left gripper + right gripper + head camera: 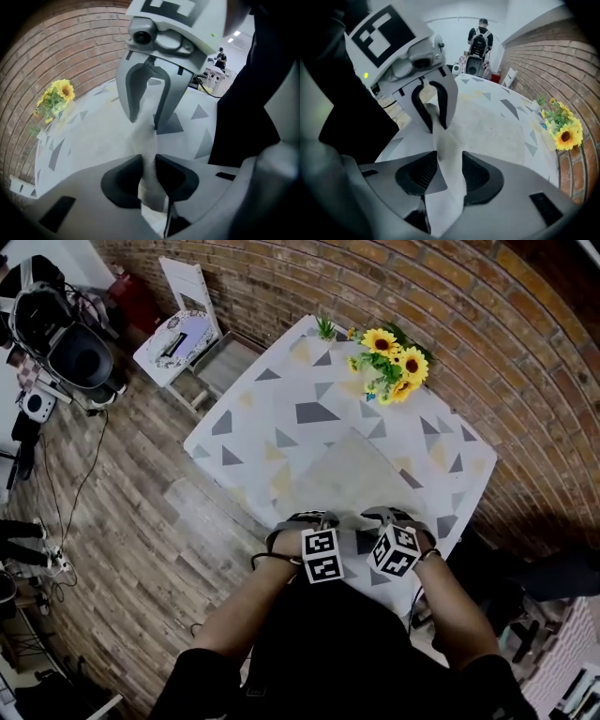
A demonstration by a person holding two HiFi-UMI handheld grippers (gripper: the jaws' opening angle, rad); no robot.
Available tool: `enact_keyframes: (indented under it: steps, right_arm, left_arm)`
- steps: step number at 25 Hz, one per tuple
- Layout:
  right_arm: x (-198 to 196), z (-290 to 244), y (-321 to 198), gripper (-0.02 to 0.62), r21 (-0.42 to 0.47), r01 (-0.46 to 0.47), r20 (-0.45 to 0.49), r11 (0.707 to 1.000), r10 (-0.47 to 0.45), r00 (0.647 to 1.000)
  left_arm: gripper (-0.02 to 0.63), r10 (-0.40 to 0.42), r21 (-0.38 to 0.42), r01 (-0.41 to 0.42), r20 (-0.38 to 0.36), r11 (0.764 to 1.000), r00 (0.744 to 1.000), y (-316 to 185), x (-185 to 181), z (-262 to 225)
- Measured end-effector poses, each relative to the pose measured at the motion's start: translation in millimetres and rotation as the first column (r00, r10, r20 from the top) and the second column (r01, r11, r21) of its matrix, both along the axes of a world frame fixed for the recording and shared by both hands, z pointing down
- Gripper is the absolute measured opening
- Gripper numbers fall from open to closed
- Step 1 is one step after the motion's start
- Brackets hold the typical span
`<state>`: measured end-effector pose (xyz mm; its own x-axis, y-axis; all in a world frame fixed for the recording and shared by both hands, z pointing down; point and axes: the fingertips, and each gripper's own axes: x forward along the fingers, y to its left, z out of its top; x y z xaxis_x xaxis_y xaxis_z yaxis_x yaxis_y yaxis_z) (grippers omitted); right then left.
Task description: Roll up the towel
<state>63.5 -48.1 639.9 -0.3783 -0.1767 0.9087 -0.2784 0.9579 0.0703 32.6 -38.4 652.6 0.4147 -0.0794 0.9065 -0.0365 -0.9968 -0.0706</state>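
Brick wall (394,277) ran behind a table (234,442) w/ a triangle-print cloth, sunflowers (389,362) at its far side. On it lay the towel (361,474), pale and spread mostly flat. Its near edge was raised by both tools at the table's near side, right in front of the person.

Left gripper (149,174) was clamped on that edge, fabric squeezed thin btwn the pads. Right gripper (449,171) stood wider. A fold of towel ran up through its gap but looked slack, pads not biting as far as I could judge.

Handling, prob.: light, soft, floppy, no stiffness, so it'd sag btwn two pinch points and a roll could go loose or skew. Not fragile. It might drag the tablecloth along. Best hold: the near hem, evenly spaced toward both corners, pinched shallow so the edge can tuck over.

Hard to see: in head view the marker cubes and hands covered the jaws and near hem, so couldn't tell if any turn of roll existed. Towel's tone blended w/ the cloth, far edge vague.
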Motion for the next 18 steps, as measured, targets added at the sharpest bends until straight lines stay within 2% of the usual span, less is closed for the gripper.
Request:
enact_keyframes:
  steps: [3, 7, 12, 18]
  right_arm:
    - [2, 6, 10, 0.184, 0.028, 0.024, -0.021, 0.999, -0.023, 1.0]
    - [8, 7, 22, 0.18, 0.057, 0.015, -0.008, 0.998, -0.015, 1.0]
    - [22, 12, 30, 0.103, 0.08, 0.04, -0.016, 0.996, -0.039, 0.999]
    - [20, 4, 9, 0.089, 0.099, 0.033, -0.007, 0.995, -0.033, 0.999]
  left_arm:
    - [0.069, -0.018, -0.071, 0.017, -0.016, 0.997, 1.0, 4, 4, -6]
    - [0.06, -0.03, -0.143, 0.026, -0.027, 0.989, 0.999, 19, 12, -17]
    - [0.061, -0.013, -0.148, 0.017, 0.031, 0.989, 0.999, 29, 10, -12]
    - [0.066, -0.066, -0.164, 0.068, 0.019, 0.984, 0.998, 10, 2, -13]
